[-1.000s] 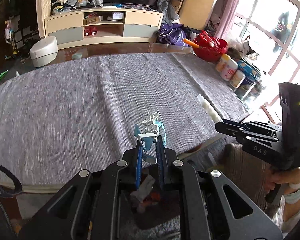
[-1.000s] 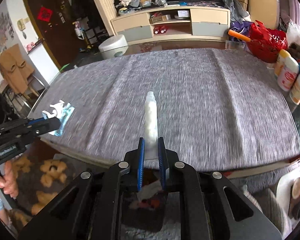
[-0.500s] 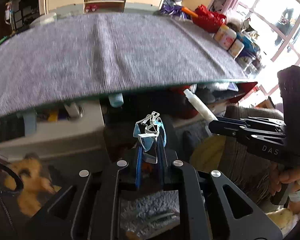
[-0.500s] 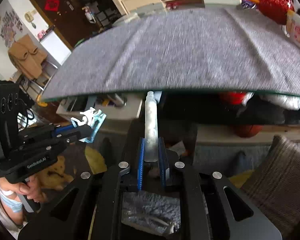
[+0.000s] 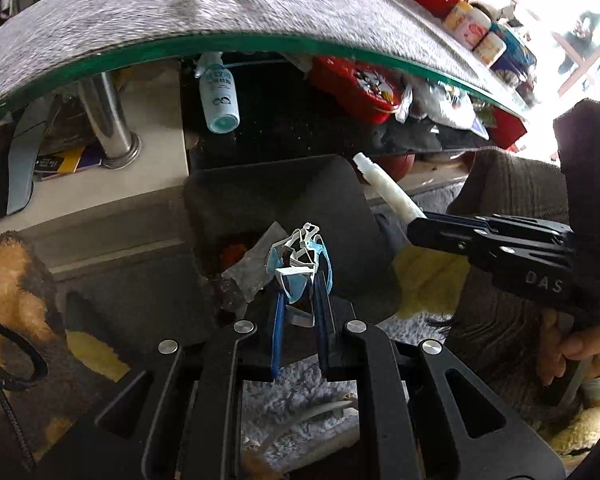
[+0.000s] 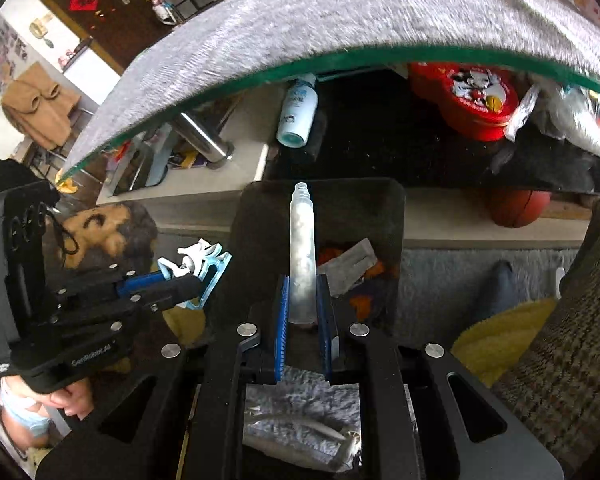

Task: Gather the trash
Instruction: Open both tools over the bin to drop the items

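Note:
My left gripper (image 5: 300, 280) is shut on a crumpled blue and white plastic wrapper (image 5: 298, 258), also seen in the right wrist view (image 6: 198, 264). My right gripper (image 6: 303, 286) is shut on a slim frosted white tube bottle (image 6: 302, 248), which also shows in the left wrist view (image 5: 384, 188). Both hang over a dark grey bin (image 6: 380, 216), seen too in the left wrist view (image 5: 340, 200), below the table edge. The bin holds grey and orange scraps (image 6: 350, 264).
The glass table with a grey cloth (image 5: 180, 4) arches overhead. On the shelf under it are a blue bottle (image 5: 220, 96), a red Mickey tin (image 6: 476, 96) and a metal leg (image 5: 108, 120). A basketball (image 6: 516, 208) and a brown cushion (image 6: 572, 320) lie right.
Both grippers have dropped from above the table top to below its edge, carrying their items down over the bin on the floor. Both stay shut.

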`<state>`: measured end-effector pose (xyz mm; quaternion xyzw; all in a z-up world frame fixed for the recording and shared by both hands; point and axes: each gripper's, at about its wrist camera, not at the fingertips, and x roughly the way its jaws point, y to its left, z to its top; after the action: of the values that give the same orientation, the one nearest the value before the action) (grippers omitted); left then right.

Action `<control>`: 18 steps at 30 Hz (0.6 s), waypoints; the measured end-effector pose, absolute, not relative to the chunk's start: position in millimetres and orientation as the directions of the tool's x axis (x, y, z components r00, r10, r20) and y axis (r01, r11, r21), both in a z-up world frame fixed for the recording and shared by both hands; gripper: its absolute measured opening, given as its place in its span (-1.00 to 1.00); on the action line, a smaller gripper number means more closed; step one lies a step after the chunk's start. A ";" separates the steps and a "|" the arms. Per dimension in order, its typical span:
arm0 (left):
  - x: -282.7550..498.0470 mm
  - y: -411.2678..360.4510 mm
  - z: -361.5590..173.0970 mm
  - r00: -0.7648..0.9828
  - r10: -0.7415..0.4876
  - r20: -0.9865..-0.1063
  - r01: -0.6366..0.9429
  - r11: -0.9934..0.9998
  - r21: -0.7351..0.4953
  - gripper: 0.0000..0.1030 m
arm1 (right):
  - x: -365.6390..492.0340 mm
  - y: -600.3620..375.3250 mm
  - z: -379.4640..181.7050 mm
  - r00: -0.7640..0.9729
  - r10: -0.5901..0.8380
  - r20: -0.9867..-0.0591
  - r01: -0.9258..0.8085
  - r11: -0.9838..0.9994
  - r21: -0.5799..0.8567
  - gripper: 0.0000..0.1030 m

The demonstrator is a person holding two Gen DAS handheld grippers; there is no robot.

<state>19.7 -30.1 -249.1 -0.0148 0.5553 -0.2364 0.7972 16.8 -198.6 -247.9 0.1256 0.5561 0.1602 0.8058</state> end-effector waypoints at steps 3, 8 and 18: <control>20.1 -36.2 -255.6 0.254 -0.383 -0.888 0.375 0.886 -0.274 -0.76 | 19.8 -200.4 -254.0 0.321 0.399 -0.859 -0.104 0.916 0.387 -0.71; 22.1 -35.0 -266.7 0.232 -0.363 -0.902 0.362 0.893 -0.266 -0.69 | 20.8 -196.4 -251.9 0.333 0.393 -0.857 -0.122 0.919 0.374 -0.67; 25.9 -24.9 -266.0 0.243 -0.353 -0.903 0.316 0.909 -0.271 -0.04 | 23.5 -207.1 -252.5 0.366 0.357 -0.859 -0.088 0.933 0.350 0.01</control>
<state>25.9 -24.9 -266.0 -0.0160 0.5774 -0.2125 0.7881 23.5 -207.1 -252.5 0.1230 0.5464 0.1364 0.8171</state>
